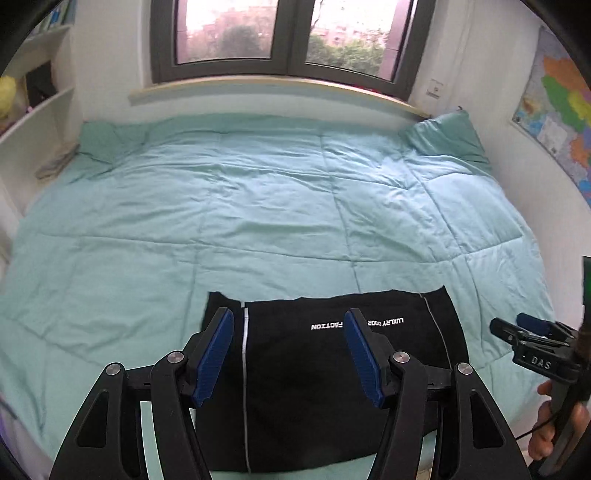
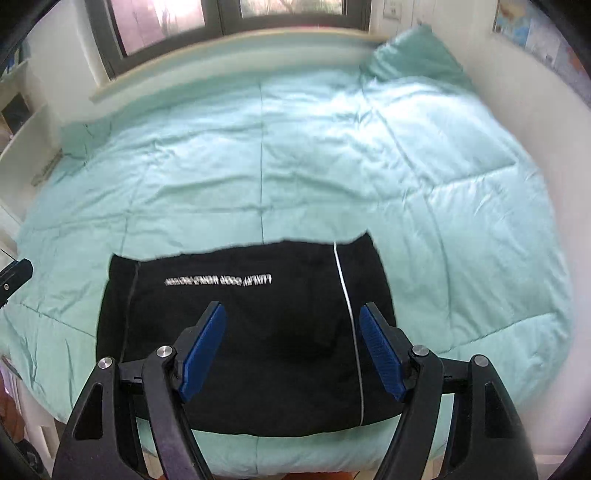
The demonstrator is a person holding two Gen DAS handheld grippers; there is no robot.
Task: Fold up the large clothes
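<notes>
A black garment (image 1: 306, 387) with white lettering and thin white stripes lies folded into a flat rectangle on the near edge of a bed with a mint green duvet (image 1: 258, 206). It also shows in the right wrist view (image 2: 258, 332). My left gripper (image 1: 288, 325) is open and empty, held above the garment. My right gripper (image 2: 293, 317) is open and empty, also above the garment. The right gripper also shows in the left wrist view (image 1: 524, 328) at the far right, beside the garment, held by a hand.
A green pillow (image 1: 447, 136) lies at the far right corner of the bed and another at the far left (image 1: 107, 142). A window (image 1: 288, 33) with a sill is behind. White shelves (image 1: 33, 122) stand left. A map (image 1: 557, 122) hangs on the right wall.
</notes>
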